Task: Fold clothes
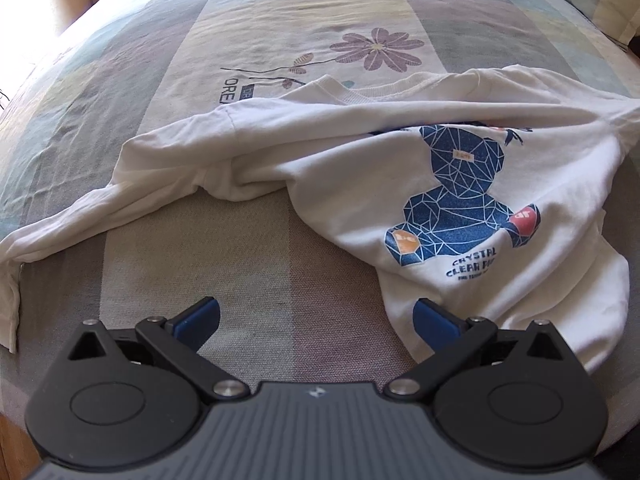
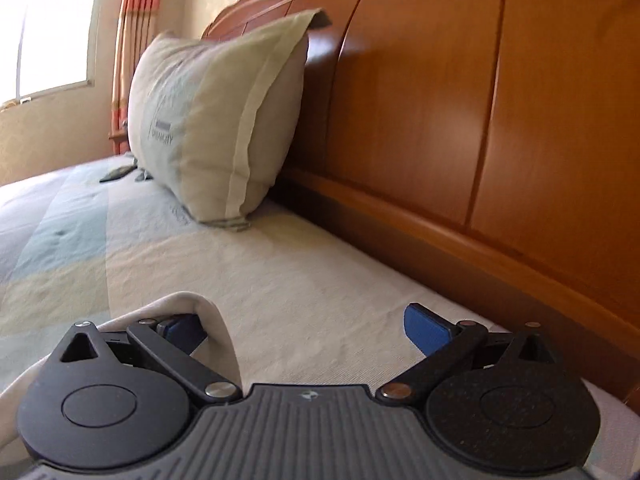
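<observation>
A white long-sleeve shirt (image 1: 360,152) with a blue geometric bear print lies crumpled on the bed. One sleeve trails toward the left edge of the left wrist view. My left gripper (image 1: 316,320) is open just above the bedspread, near the shirt's hem, with its right fingertip (image 1: 434,318) against the white cloth. In the right wrist view a fold of white cloth (image 2: 212,320) drapes over the left finger of my right gripper (image 2: 304,328), which is open and holds nothing between its pads.
The bedspread (image 1: 240,40) has pastel blocks and a purple flower print. A pale pillow (image 2: 216,120) leans on the wooden headboard (image 2: 480,140). A small dark object (image 2: 116,174) lies by the pillow. A window and striped curtain (image 2: 136,40) stand beyond.
</observation>
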The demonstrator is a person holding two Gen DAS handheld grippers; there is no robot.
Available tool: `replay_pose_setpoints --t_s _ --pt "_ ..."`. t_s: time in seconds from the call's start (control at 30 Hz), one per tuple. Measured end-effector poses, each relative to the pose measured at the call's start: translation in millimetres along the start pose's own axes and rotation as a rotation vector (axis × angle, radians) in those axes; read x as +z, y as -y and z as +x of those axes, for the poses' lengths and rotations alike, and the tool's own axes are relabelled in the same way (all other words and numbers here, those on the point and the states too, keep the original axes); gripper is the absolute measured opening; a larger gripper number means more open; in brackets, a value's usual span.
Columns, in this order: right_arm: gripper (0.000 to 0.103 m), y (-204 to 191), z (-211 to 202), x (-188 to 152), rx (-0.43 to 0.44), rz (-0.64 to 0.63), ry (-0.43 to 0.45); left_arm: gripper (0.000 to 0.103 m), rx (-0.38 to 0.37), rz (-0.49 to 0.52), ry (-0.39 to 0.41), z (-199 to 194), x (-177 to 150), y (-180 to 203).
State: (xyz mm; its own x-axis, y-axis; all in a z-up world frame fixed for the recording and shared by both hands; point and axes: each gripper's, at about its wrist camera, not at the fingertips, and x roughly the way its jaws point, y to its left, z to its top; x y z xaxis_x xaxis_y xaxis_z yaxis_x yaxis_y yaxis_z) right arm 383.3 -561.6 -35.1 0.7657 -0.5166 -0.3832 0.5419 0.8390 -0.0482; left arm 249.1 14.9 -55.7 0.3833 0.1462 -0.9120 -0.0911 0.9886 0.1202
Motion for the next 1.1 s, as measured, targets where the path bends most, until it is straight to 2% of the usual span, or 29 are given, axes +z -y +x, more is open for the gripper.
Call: replay_pose_setpoints --t_s 0.07,0.13,0.23,0.37,0.43,0.57,0.67,0.83,0.97,1.07,1.1 --pt "0.103 10.7 -36.6 5.9 -0.041 -0.043 0.098 0.103 -0.010 0.008 0.000 3.1 3.4 2.4" --pt "0.103 21.5 -54.9 2.7 -0.040 -0.074 0.077 0.102 -0.022 0.012 -0.001 6.9 6.2 3.8" --pt "0.103 40.7 -55.4 -19.6 -0.064 -0.088 -0.091 0.102 -0.034 0.018 -0.002 10.8 10.6 4.2" --pt "0.103 59.6 -52.2 -63.8 -0.091 -0.081 -0.356 0.102 -0.052 0.022 0.009 11.9 15.0 1.1" --pt "0.103 61.8 -65.4 -80.1 -0.060 -0.037 -0.406 0.102 -0.064 0.024 0.006 13.2 15.8 -1.5" --pt "0.103 39.6 -100.3 -86.8 -0.024 -0.010 -0.376 0.102 -0.068 0.007 0.015 12.6 20.9 -12.1" --pt "0.103 8.7 -120.4 -78.0 0.005 0.128 -0.319 0.102 -0.076 -0.009 0.038 8.0 24.9 -20.1" --pt "0.103 -91.2 -137.1 -59.9 0.337 0.133 -0.404 0.102 -0.119 -0.023 0.091 1.3 24.7 -37.6" --pt "0.103 -193.7 -181.4 -58.9 0.647 -0.111 -0.413 0.102 -0.153 -0.056 0.135 1.7 20.2 -59.8" --pt "0.103 -257.1 -215.2 -70.1 0.799 -0.291 -0.416 0.102 -0.185 -0.085 0.162 4.4 16.0 -77.4" --pt "0.103 -277.6 -221.1 -79.2 0.822 -0.352 -0.445 0.102 -0.202 -0.101 0.156 9.9 13.4 -84.4"
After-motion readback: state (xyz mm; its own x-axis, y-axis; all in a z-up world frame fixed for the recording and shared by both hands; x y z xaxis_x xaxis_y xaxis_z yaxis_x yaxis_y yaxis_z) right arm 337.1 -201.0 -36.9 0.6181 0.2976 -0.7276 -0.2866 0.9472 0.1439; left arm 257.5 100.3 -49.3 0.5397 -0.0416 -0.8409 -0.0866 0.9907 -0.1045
